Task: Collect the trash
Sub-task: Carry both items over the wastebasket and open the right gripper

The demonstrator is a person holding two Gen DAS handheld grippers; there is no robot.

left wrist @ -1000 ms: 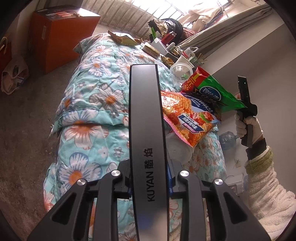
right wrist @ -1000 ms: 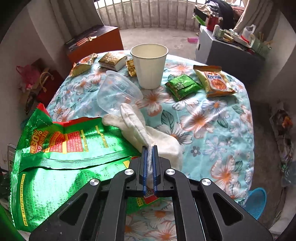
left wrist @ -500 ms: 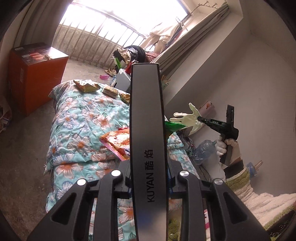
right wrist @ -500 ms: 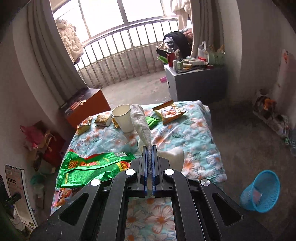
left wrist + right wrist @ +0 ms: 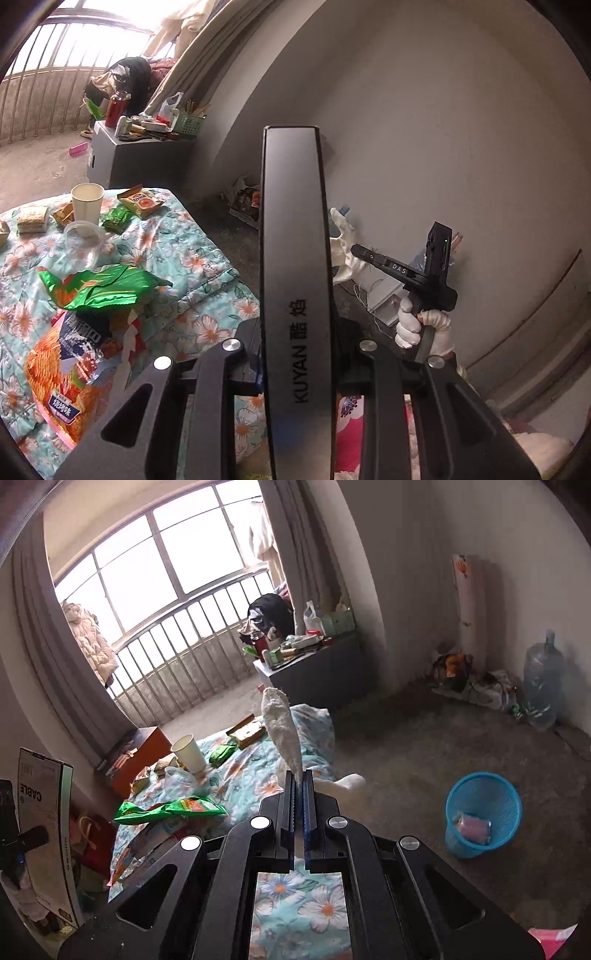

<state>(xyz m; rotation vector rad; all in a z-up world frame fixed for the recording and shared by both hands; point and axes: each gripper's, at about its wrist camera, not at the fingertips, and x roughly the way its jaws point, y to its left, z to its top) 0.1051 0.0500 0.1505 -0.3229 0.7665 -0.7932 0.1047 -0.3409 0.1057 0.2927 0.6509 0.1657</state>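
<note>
My right gripper [image 5: 297,775] is shut on a white cloth glove [image 5: 281,727] and holds it in the air past the table's edge; the glove [image 5: 343,243] and the right gripper [image 5: 356,251] also show in the left wrist view. My left gripper [image 5: 291,136] is shut on a long black box marked KUYAN [image 5: 295,266], which hides its fingertips. On the floral-cloth table [image 5: 207,258] lie a green snack bag [image 5: 107,288], an orange snack bag [image 5: 59,373], a paper cup [image 5: 87,203] and a clear plastic cup [image 5: 84,240]. A blue waste basket [image 5: 482,812] stands on the floor at the right.
A grey cabinet [image 5: 317,672] with clutter stands by the window railing. An orange box [image 5: 140,753] sits beyond the table. A water jug [image 5: 543,679] and a trash pile [image 5: 472,679] lie along the far wall. Small wrappers [image 5: 140,201] lie near the paper cup.
My right gripper has lifted the glove off the table and swung it out to the right, over the floor. My left gripper with the black box has turned right, away from the table.
</note>
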